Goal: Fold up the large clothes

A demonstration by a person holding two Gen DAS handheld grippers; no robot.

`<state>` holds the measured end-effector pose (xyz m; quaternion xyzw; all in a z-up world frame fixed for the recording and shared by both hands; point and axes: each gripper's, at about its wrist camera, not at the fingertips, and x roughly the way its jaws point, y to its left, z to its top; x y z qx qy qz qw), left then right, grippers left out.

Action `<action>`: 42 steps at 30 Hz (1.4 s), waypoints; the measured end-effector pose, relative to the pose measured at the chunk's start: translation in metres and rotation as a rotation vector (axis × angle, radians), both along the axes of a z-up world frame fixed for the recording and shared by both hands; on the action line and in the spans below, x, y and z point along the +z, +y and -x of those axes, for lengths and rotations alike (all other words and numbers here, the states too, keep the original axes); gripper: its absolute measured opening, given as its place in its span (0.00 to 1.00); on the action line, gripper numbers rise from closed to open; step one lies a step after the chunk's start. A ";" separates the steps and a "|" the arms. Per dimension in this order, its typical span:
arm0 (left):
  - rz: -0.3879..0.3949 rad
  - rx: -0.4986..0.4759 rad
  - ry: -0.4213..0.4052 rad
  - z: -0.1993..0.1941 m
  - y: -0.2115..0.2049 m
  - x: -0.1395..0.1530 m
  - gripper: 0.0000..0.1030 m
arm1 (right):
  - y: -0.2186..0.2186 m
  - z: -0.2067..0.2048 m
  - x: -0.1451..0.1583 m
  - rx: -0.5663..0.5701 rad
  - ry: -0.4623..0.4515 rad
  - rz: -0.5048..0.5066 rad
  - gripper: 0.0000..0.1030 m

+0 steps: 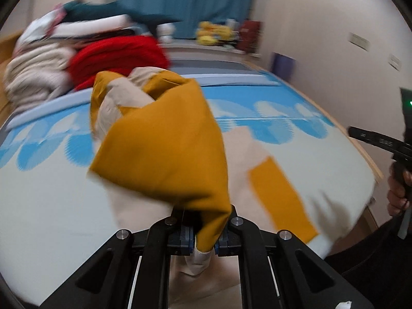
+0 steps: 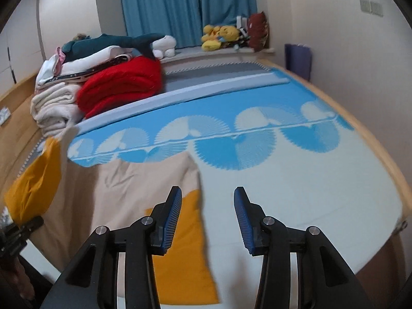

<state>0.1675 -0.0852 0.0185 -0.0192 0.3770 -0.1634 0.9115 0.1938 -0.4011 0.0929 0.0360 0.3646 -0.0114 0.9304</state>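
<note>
A beige and mustard garment (image 2: 144, 180) lies on the bed. My left gripper (image 1: 204, 242) is shut on a bunched mustard and beige part of the garment (image 1: 164, 144) and holds it lifted above the bed; this raised part also shows at the left of the right wrist view (image 2: 36, 180). My right gripper (image 2: 208, 206) is open and empty, hovering just above the garment's right edge, with its left pad (image 2: 173, 213) over a mustard panel (image 2: 180, 252). The right gripper shows at the right edge of the left wrist view (image 1: 381, 141).
A pile of folded clothes, with red (image 2: 121, 85) and cream (image 2: 56, 105) items, sits at the bed's far left. Plush toys (image 2: 221, 36) line the sill under blue curtains (image 2: 185, 7). The blue and white bedspread (image 2: 296, 175) extends right to the wooden bed edge (image 2: 381, 154).
</note>
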 end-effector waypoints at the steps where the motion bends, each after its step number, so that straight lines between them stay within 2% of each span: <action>1: -0.005 -0.034 -0.002 -0.002 -0.016 0.000 0.07 | -0.007 0.005 0.000 -0.006 0.001 0.014 0.42; 5: -0.055 -0.209 0.041 -0.009 -0.089 -0.026 0.07 | -0.024 0.015 -0.002 -0.027 0.021 -0.004 0.42; 7: -0.070 -0.288 0.119 -0.012 -0.116 -0.049 0.09 | -0.032 0.017 -0.003 -0.034 0.026 -0.008 0.42; 9: -0.059 -0.349 0.213 -0.014 -0.128 -0.070 0.13 | -0.038 0.018 -0.004 -0.027 0.039 -0.029 0.42; 11: -0.039 -0.375 0.288 -0.014 -0.128 -0.082 0.22 | -0.037 0.016 -0.007 -0.007 0.051 -0.050 0.43; 12: -0.024 -0.380 0.315 -0.015 -0.124 -0.083 0.23 | -0.034 0.013 -0.009 0.009 0.058 -0.061 0.44; 14: 0.025 -0.386 0.366 -0.018 -0.112 -0.078 0.33 | -0.026 0.010 -0.013 0.049 0.074 -0.097 0.48; 15: 0.079 -0.383 0.401 -0.021 -0.099 -0.070 0.35 | -0.022 0.007 -0.016 0.072 0.085 -0.122 0.51; 18: 0.176 -0.362 0.438 -0.025 -0.067 -0.044 0.43 | -0.006 -0.002 -0.026 0.136 0.138 -0.206 0.60; 21: 0.192 -0.357 0.415 -0.027 -0.038 -0.018 0.46 | 0.011 -0.014 -0.046 0.209 0.242 -0.338 0.61; 23: 0.163 -0.329 0.392 -0.029 -0.012 -0.006 0.48 | 0.022 -0.021 -0.058 0.238 0.302 -0.377 0.62; 25: 0.127 -0.275 0.372 -0.032 0.008 -0.006 0.48 | 0.039 -0.028 -0.078 0.260 0.392 -0.383 0.63; 27: 0.127 -0.179 0.370 -0.036 0.035 -0.017 0.48 | 0.053 -0.033 -0.101 0.255 0.490 -0.331 0.63; 30: 0.158 -0.050 0.455 -0.041 0.058 -0.044 0.48 | 0.063 -0.038 -0.131 0.207 0.612 -0.222 0.63; 32: 0.150 0.013 0.498 -0.044 0.065 -0.055 0.48 | 0.064 -0.041 -0.140 0.194 0.644 -0.221 0.63; 35: 0.117 0.046 0.529 -0.050 0.065 -0.063 0.48 | 0.069 -0.045 -0.142 0.206 0.646 -0.245 0.63; 36: 0.103 0.056 0.536 -0.053 0.064 -0.066 0.48 | 0.070 -0.046 -0.141 0.209 0.645 -0.240 0.58; 37: 0.100 0.068 0.547 -0.057 0.063 -0.070 0.48 | 0.073 -0.046 -0.140 0.214 0.635 -0.222 0.38; 39: 0.120 0.088 0.569 -0.057 0.067 -0.073 0.48 | 0.078 -0.047 -0.135 0.236 0.608 -0.218 0.13; 42: 0.137 0.097 0.574 -0.060 0.065 -0.074 0.48 | 0.078 -0.042 -0.103 0.286 0.494 -0.248 0.08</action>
